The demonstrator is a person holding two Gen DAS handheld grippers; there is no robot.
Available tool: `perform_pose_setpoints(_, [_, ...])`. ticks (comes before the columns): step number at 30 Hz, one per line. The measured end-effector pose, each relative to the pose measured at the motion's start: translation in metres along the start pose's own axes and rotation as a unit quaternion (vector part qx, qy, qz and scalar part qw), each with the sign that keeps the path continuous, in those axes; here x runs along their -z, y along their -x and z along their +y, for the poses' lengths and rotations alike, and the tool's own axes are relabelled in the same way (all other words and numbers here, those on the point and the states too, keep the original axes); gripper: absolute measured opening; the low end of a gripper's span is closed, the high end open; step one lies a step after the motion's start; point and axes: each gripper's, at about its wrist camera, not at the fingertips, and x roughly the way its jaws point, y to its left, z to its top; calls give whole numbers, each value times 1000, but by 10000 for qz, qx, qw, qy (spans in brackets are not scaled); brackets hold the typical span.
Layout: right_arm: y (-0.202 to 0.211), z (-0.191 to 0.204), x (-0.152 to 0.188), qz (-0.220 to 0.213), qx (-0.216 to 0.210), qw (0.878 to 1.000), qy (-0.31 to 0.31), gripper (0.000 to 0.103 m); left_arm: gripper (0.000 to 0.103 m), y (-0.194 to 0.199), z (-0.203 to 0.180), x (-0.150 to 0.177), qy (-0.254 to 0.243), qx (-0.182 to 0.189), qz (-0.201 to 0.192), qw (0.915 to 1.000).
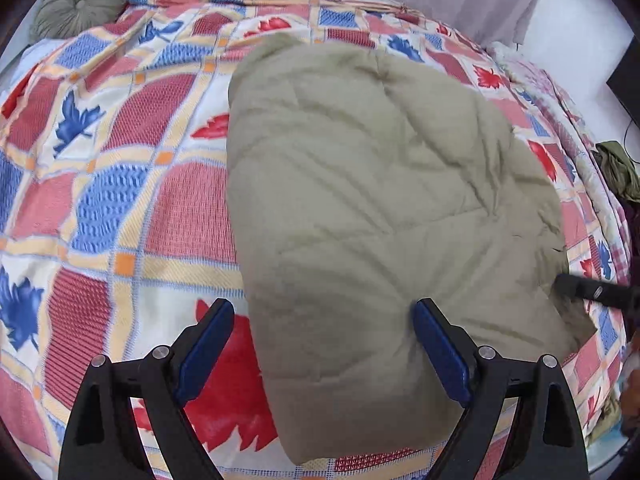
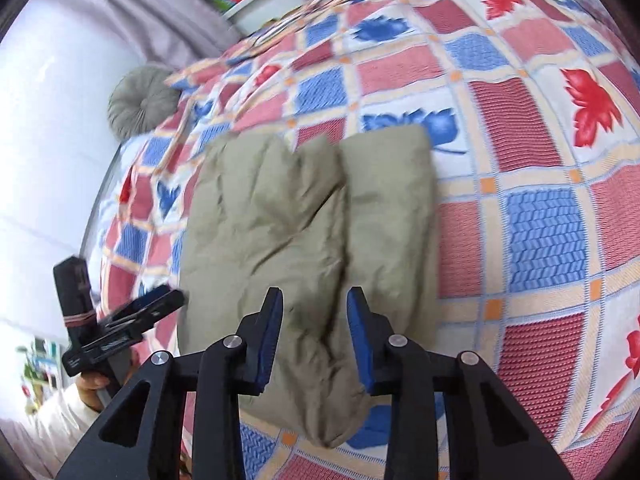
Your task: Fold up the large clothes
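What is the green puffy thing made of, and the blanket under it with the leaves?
The green puffy thing looks like soft matte cloth stuffed with padding: stitched lines, plump wrinkles. Which fabric, I can't tell. The blanket looks like woven, bumpy cloth, probably cotton: ribbed squares show its texture.

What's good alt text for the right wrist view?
A folded olive-green padded garment lies on a bed covered by a red, blue and white checked leaf-print bedspread. The right gripper hangs above the garment, jaws partly apart with nothing between them. At far left, the left gripper is open, and a round grey-green cushion sits beyond.
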Motion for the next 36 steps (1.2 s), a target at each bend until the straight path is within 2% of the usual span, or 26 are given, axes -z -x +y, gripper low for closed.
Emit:
perform_pose_setpoints(4, [-37, -22, 43, 480, 356, 9979, -261, 31, 93, -8, 5, 4, 73, 102, 123, 9998])
perform_pose_setpoints(8, [-54, -38, 60, 496, 370, 9962, -618, 28, 93, -6, -2, 7, 17, -48, 187, 9998])
perform_pose_setpoints(12, [-62, -37, 58, 551, 503, 9947, -704, 28, 93, 1, -8, 6, 105, -237, 270, 9993])
perform_pose_setpoints(19, [-50, -18, 53, 641, 743, 9929, -675, 28, 93, 12, -14, 8, 288, -479, 369, 9978])
perform_pose_setpoints(21, [-44, -17, 53, 656, 758, 9923, -725, 31, 93, 14, -14, 8, 338, -530, 385, 9973])
perform_pose_setpoints(33, [-28, -9, 54, 769, 877, 9901, -784, 31, 93, 24, -3, 14, 630, -540, 617, 9946])
perform_pose_setpoints(36, [-24, -5, 54, 774, 866, 9902, -776, 42, 93, 29, -1, 16, 602, -647, 549, 9946])
